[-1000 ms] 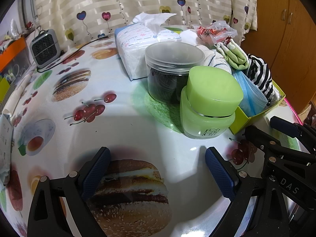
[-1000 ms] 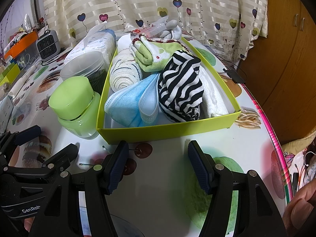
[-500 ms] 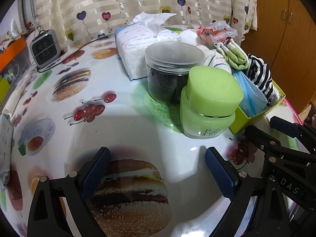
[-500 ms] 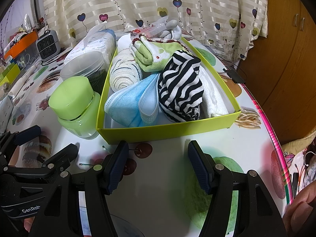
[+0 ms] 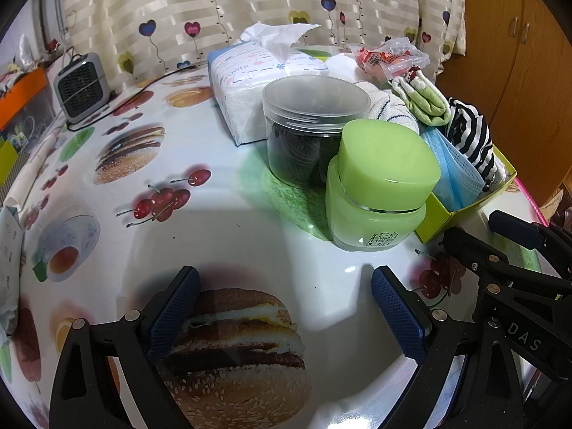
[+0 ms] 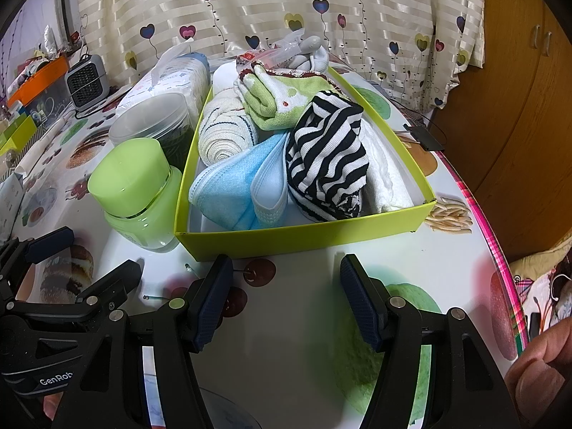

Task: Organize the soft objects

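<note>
A lime-green open box stands on the table and holds soft things: a black-and-white striped cloth, blue face masks, a rolled cream towel, a green-and-white cloth and a white towel. My right gripper hovers open just in front of the box, nothing between its fingers. My left gripper is open over the burger-print tablecloth, left of the box, holding nothing.
A green-lidded jar and a clear jar with dark contents stand against the box's left side. Behind them lies a tissue pack. A small grey fan sits far left. The table's pink edge runs at the right.
</note>
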`<move>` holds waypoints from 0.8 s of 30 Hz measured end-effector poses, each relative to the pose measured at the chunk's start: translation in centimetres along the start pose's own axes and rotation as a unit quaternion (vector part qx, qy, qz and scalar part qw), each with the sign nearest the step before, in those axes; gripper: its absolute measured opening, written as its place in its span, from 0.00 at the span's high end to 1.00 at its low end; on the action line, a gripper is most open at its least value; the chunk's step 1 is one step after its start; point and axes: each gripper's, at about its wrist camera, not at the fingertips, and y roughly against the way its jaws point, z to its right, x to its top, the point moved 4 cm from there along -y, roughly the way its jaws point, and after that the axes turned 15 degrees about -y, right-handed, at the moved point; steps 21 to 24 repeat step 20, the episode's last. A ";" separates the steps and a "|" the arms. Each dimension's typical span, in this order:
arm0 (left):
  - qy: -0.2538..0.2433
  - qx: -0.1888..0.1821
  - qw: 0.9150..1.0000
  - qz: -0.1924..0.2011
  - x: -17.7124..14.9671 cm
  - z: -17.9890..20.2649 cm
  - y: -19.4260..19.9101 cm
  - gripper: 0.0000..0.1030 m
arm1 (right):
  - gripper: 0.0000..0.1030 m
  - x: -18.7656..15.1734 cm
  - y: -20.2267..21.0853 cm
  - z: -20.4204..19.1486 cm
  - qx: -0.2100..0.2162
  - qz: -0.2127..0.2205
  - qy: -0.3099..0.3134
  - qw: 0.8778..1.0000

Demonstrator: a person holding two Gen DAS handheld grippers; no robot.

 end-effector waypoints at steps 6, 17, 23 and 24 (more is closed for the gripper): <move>0.000 0.000 1.000 0.000 0.0 0.0 0.0 0.06 | 0.38 0.0 0.0 0.0 0.000 0.000 0.000 1.000; 0.000 0.000 1.000 0.000 0.0 -0.1 0.0 0.05 | 0.38 0.0 0.0 0.0 0.000 0.000 0.000 1.000; 0.000 0.000 1.000 0.000 0.0 -0.1 0.0 0.05 | 0.38 0.0 0.0 0.0 0.000 0.000 0.000 1.000; 0.000 0.000 1.000 0.000 0.0 -0.1 0.0 0.05 | 0.38 0.0 0.0 0.0 0.000 0.000 0.000 1.000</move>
